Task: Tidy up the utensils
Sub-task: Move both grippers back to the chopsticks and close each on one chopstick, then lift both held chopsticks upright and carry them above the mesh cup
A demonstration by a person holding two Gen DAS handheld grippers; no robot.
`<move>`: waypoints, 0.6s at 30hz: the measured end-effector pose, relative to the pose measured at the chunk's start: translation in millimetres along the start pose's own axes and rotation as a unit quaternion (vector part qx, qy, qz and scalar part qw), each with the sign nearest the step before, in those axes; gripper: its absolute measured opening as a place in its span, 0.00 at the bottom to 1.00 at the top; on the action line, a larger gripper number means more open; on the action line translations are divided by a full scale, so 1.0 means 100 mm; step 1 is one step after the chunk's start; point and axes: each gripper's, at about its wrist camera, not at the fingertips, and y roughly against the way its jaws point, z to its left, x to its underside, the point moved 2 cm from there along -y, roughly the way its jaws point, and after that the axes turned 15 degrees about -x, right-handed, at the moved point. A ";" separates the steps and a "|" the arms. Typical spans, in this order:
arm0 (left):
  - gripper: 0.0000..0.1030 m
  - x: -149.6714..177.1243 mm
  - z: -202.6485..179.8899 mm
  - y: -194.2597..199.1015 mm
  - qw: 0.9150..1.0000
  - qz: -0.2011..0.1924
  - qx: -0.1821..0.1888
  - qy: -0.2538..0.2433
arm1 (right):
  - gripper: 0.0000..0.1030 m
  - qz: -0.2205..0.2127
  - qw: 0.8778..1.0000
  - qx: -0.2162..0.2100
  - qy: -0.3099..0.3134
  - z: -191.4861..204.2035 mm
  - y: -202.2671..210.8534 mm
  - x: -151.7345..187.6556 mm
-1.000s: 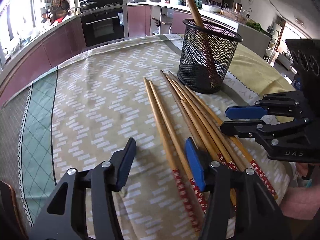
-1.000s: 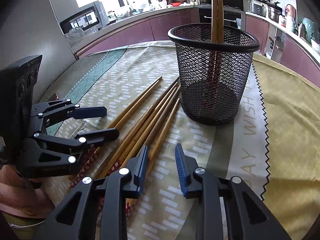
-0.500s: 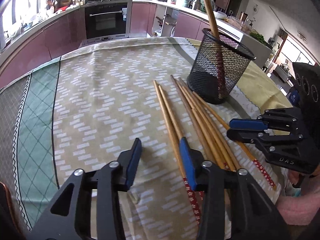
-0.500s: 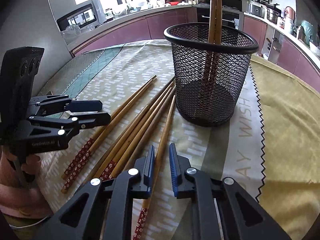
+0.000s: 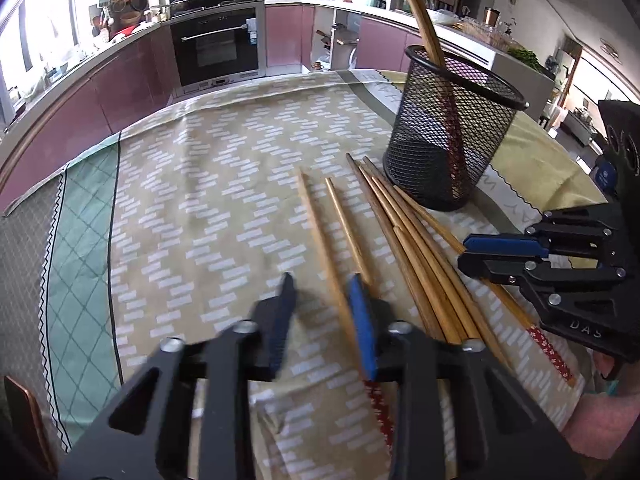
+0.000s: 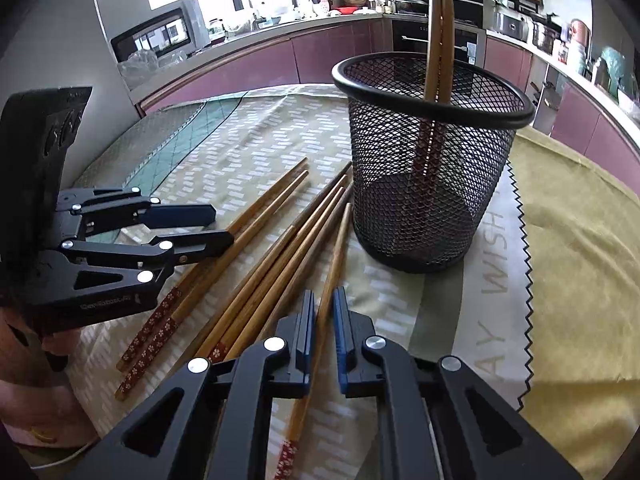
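Several wooden chopsticks (image 5: 412,236) (image 6: 288,256) with red flowered ends lie side by side on the patterned tablecloth. Behind them stands a black mesh cup (image 5: 440,148) (image 6: 420,184) with two chopsticks (image 6: 440,20) upright in it. My right gripper (image 6: 323,312) (image 5: 466,254) is low over the cloth, its jaws closing tight on the rightmost chopstick (image 6: 338,240). My left gripper (image 5: 320,292) (image 6: 222,226) straddles the leftmost chopstick (image 5: 316,224). Its jaws are closing, with a gap left between the blurred left finger and the stick.
A yellow cloth with a zigzag edge (image 6: 580,260) covers the table right of the cup. A green checked border (image 5: 80,240) runs along the left. Kitchen counters and an oven (image 5: 216,48) stand beyond the table. A hand in a pink sleeve (image 5: 600,420) holds the right gripper.
Both grippers' jaws have narrowed. The right pair drew in around the rightmost chopstick. The left pair narrowed about the leftmost chopstick.
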 end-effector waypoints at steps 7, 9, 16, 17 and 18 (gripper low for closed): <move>0.07 0.02 0.11 0.03 0.999 0.004 0.019 0.036 | 0.05 -0.018 1.000 -0.024 -0.008 -0.02 0.15 0.01; 0.07 0.03 0.13 0.08 0.999 -0.002 0.022 0.040 | 0.05 -0.023 0.999 -0.035 -0.006 -0.01 0.21 0.00; 0.07 -0.01 0.17 0.35 0.997 -0.030 0.049 0.051 | 0.05 -0.052 0.996 -0.066 -0.002 0.05 0.41 -0.02; 0.07 -0.02 0.17 0.40 0.997 -0.036 0.054 0.052 | 0.05 -0.060 0.996 -0.070 -0.002 0.04 0.46 -0.03; 0.07 -0.02 0.18 0.44 0.996 -0.041 0.058 0.053 | 0.05 -0.067 0.995 -0.074 -0.004 0.04 0.50 -0.04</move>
